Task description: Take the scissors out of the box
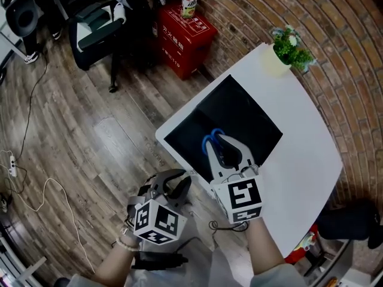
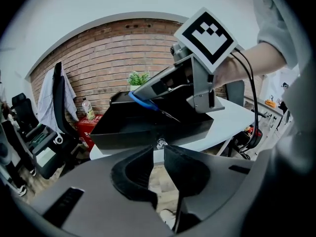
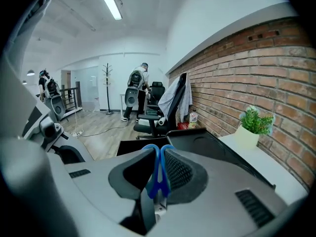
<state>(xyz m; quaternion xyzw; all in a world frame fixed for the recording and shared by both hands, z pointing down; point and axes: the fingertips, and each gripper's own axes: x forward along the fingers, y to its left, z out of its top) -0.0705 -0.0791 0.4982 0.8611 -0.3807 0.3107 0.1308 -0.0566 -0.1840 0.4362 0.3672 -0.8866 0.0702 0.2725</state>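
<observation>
Now right gripper (image 3: 158, 157) clamped on blue scissors (image 1: 210, 140) handles, over black box (image 1: 245, 115); left gripper (image 2: 159, 151) jaws slightly apart, empty, beside table (image 1: 305, 151) edge. Potted plant (image 1: 291, 48) at white table corner; brick wall (image 1: 344, 34), wood floor (image 1: 90, 112).

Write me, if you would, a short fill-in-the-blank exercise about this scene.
1. The right gripper is shut on the ____ handles of the scissors.
2. It holds them over a ____ box on the white table.
3. The left gripper is open and holds ____.
4. The potted plant stands by the ____ wall.

Missing words: blue; black; nothing; brick
</observation>
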